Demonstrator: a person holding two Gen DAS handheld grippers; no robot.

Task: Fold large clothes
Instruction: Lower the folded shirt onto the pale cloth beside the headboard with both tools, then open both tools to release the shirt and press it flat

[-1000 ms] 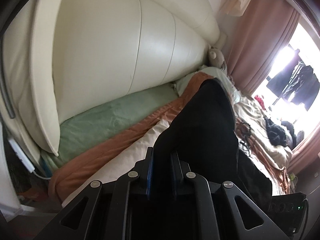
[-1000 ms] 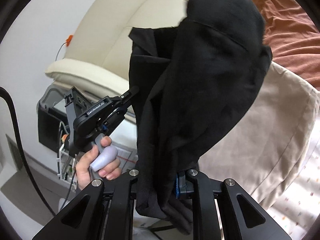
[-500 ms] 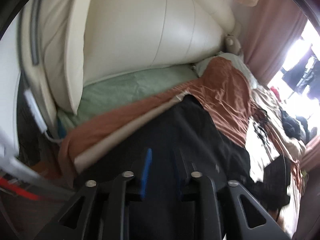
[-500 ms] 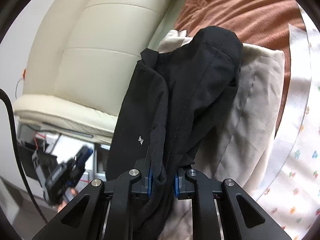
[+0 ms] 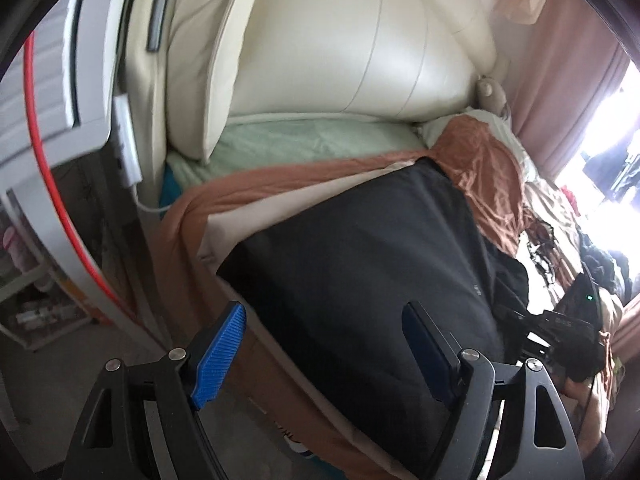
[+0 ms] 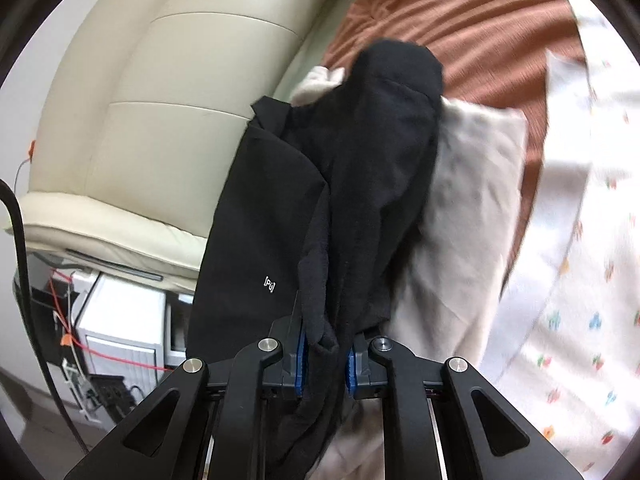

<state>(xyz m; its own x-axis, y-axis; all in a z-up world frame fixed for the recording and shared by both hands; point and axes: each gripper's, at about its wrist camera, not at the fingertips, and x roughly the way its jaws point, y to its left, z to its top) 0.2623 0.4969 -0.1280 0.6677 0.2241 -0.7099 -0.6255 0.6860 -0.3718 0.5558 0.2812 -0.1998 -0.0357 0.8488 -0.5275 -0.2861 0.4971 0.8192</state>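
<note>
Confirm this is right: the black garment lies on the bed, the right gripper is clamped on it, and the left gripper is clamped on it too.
Not quite: the left gripper is open, its jaws just spread apart, as the left wrist view shows. The black garment lies on the bed, and the right gripper is clamped on it.

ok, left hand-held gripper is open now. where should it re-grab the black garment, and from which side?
Probably the near corner of the black garment that overhangs the bed edge, from the floor side. There the cloth is a flat layer with a free straight hem, so the open left hand-held gripper, whose jaws have just been opening, can slide over it. The right hand-held gripper pinches the bunched end.
</note>
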